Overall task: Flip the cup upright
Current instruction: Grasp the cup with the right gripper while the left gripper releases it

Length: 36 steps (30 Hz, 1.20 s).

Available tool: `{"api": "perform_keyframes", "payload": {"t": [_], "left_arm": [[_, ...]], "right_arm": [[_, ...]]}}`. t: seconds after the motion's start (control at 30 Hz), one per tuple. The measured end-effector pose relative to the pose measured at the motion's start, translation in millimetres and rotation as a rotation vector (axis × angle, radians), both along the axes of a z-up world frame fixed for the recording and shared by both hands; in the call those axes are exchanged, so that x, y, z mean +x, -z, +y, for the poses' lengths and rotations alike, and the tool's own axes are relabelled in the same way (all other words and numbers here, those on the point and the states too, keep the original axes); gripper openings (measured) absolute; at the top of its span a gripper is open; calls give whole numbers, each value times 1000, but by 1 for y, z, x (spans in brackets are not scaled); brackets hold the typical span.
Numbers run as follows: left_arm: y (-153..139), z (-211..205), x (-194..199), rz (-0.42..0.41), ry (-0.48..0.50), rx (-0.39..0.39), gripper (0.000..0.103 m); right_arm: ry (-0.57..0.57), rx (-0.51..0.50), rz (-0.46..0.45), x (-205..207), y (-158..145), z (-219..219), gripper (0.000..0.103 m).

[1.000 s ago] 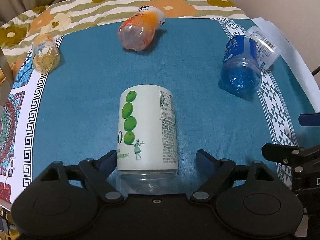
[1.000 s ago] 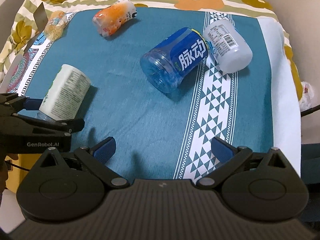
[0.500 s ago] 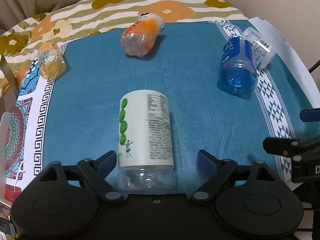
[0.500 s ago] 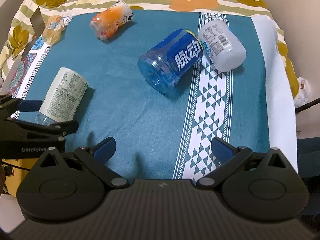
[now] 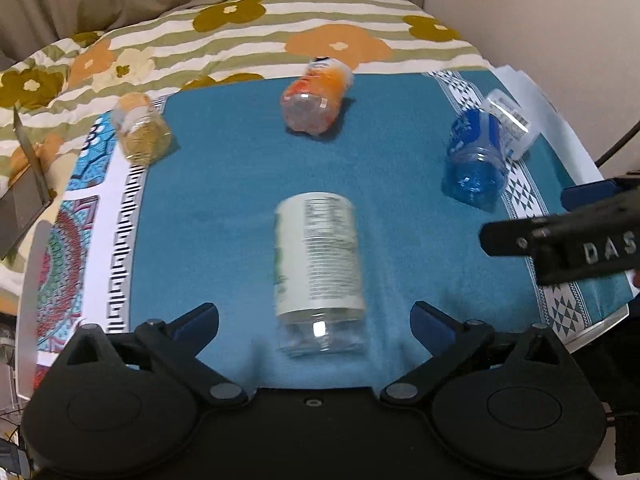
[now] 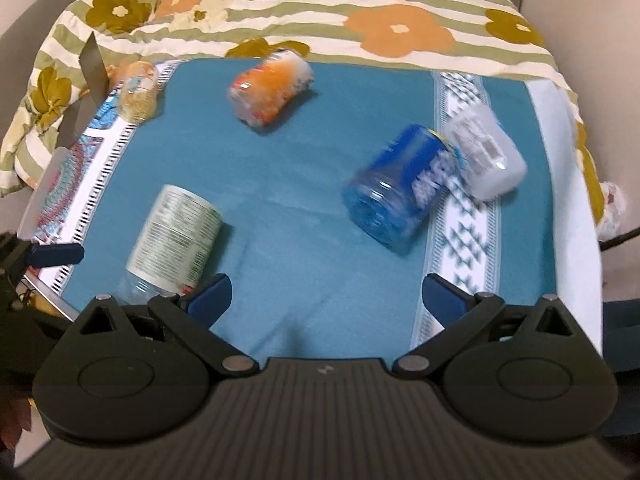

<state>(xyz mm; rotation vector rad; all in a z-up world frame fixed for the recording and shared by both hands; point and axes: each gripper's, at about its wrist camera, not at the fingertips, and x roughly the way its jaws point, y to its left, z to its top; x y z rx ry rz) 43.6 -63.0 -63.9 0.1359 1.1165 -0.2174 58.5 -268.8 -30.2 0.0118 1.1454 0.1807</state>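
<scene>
Since every container here lies on its side on the teal cloth (image 5: 224,208), none has yet been turned upright, and the layout reads best from the left. At the far left edge, a small yellowish jar (image 5: 140,134) rests across the cloth's patterned border, well apart from the others. Next comes the white-labelled cup (image 5: 318,264), flat on its side with its clear end toward the left gripper (image 5: 314,322). That gripper is released, its blue-tipped fingers (image 5: 196,322) spread wide on either side of the clear end and touching nothing; lined up along the cup's length like this, it looks set for a side grasp that would let the cup be tipped up, and this seems the likely target. Further back, near the middle, an orange cup (image 5: 316,98) lies pointing away toward the floral quilt (image 5: 280,28). To the right, a blue cup (image 5: 478,158) lies touching a clear white jar (image 5: 510,120) over the triangle border. The right gripper (image 6: 326,294) is likewise released and empty, held low over the near edge of the cloth; the white-labelled cup sits just beside its left finger, outside the gap. Both views are motion-blurred, so fine contact is hard to judge.
</scene>
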Motion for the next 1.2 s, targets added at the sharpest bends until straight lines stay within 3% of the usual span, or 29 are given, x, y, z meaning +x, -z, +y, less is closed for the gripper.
{"api": "perform_keyframes", "payload": {"t": [0.23, 0.4, 0.6, 0.77, 0.93, 1.2], "left_arm": [[-6, 51, 1, 4, -37, -66, 103], [-4, 86, 3, -4, -66, -90, 103], [5, 119, 5, 20, -98, -115, 103], [10, 137, 7, 37, -116, -124, 103], [10, 144, 10, 39, -115, -126, 103], [7, 141, 11, 32, -90, -128, 103]], "right_arm": [[25, 97, 78, 40, 3, 40, 103], [132, 243, 228, 74, 29, 52, 103], [210, 277, 323, 94, 57, 66, 99], [234, 265, 336, 97, 67, 71, 92], [239, 269, 354, 96, 73, 70, 77], [232, 278, 335, 91, 69, 69, 73]]}}
